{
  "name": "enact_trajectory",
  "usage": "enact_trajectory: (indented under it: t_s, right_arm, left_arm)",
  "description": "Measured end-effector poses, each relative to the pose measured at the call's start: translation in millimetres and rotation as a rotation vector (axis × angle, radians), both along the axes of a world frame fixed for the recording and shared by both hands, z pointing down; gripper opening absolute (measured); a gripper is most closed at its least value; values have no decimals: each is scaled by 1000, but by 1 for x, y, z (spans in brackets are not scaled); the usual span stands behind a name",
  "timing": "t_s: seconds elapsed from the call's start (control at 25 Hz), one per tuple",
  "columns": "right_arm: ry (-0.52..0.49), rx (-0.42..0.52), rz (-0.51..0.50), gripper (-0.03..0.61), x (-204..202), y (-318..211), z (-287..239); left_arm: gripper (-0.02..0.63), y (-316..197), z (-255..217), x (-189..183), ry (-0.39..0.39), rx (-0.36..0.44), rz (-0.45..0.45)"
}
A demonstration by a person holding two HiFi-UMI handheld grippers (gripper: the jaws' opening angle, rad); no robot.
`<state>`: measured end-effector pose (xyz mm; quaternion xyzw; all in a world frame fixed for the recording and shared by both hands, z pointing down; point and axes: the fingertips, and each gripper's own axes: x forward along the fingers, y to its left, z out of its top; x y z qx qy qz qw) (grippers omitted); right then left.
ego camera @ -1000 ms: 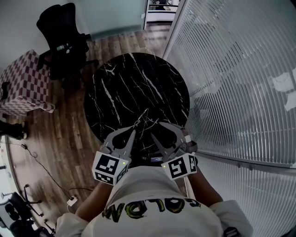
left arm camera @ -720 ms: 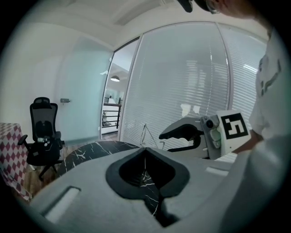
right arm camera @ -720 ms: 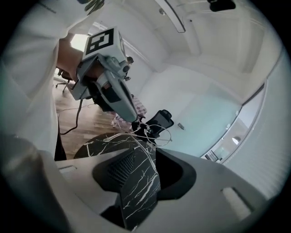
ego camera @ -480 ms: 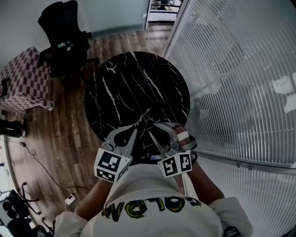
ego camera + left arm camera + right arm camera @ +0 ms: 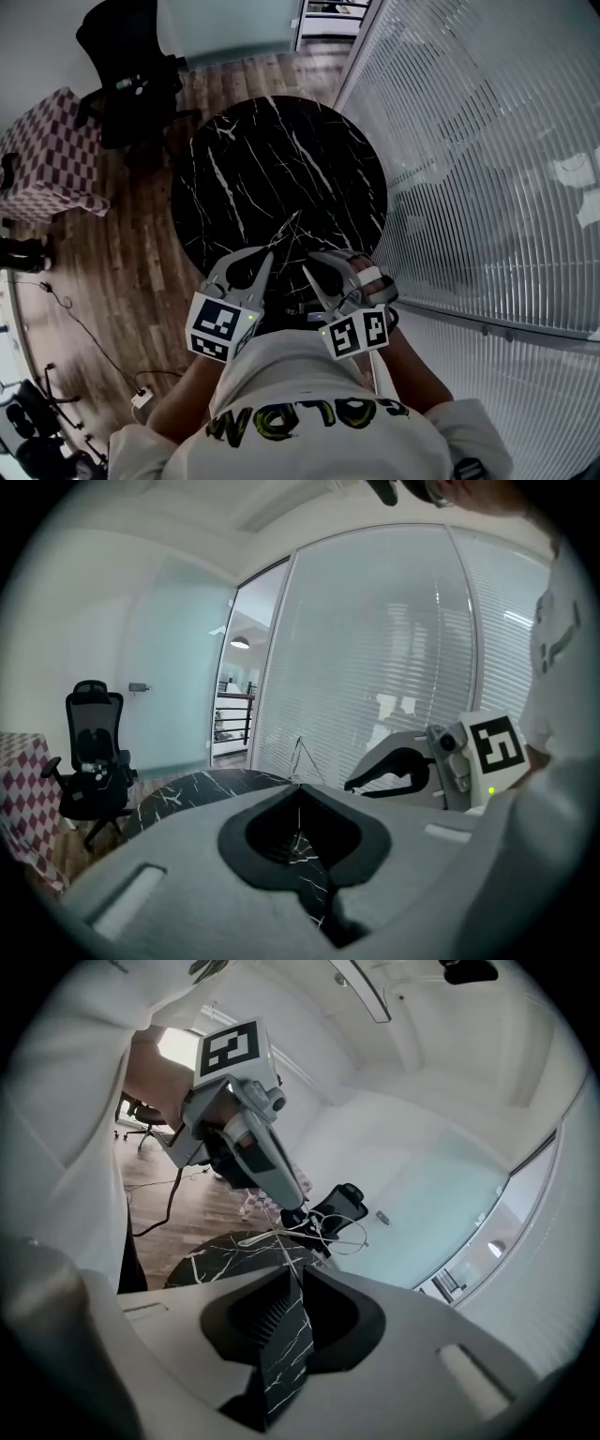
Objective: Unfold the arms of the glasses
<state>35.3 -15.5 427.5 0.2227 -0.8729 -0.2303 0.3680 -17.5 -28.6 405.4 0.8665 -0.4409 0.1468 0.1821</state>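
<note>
When looking down from the head view, holds the left gripper (image 5: 269,255) and right gripper (image 5: 311,259) side by side over the near edge of the black marble table (image 5: 281,159), with the wire glasses (image 5: 289,225) just ahead of both sets of tips. In the left gripper view, clenches the jaws together on the glasses' thin wire, frame standing straight up off the tips. In the right gripper view, has just been closing the jaws but leaves them released, a narrow gap showing, with a glasses arm (image 5: 285,1252) reaching in between the tips and the rest of the frame just beyond.
</note>
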Motion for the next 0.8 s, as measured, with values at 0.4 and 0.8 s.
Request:
enact_trajectory:
  t_s: [0.4,0.8]
  right_arm:
    - [-20,-43,10,32,-5,10,8]
    - [-48,-87,17,17,-11,19,19]
  left_arm:
    - [3,-3,1,-9,21,-9,-32]
    - [2,-14,4,-18,60,-10,-65]
